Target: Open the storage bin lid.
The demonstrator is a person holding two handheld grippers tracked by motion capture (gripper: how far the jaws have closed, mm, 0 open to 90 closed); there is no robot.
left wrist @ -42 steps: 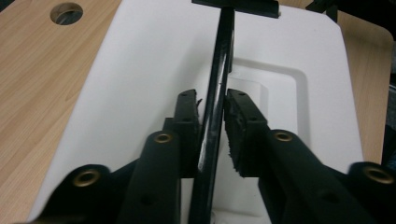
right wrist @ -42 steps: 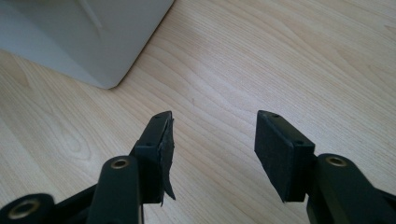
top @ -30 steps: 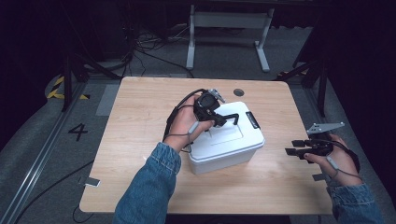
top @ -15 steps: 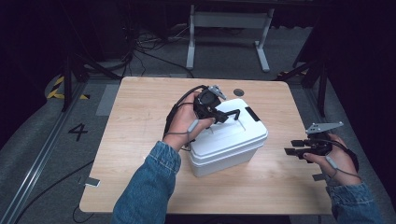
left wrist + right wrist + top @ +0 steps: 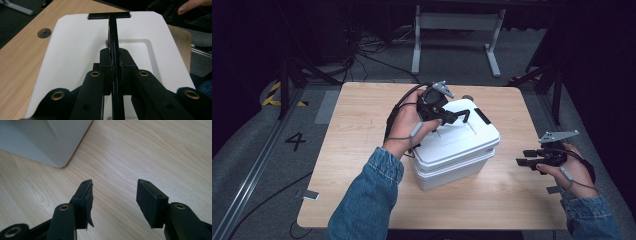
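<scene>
My left claw (image 5: 451,118) is clamped on the thin black handle (image 5: 113,37) standing up from the lid of the white box (image 5: 457,145) mid-desk (image 5: 362,165), while my right claw (image 5: 528,162) hangs open just above the desk's right edge.

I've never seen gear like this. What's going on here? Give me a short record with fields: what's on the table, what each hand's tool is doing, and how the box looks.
table: wooden table carrying a white lidded box
left gripper: jaws shut on the black handle of the lid, held over the box
right gripper: jaws open, holding nothing, hovering over bare wood to the right of the box
lid: raised a little on one side, a gap showing above the box body
table hole: round, beside the box
</scene>
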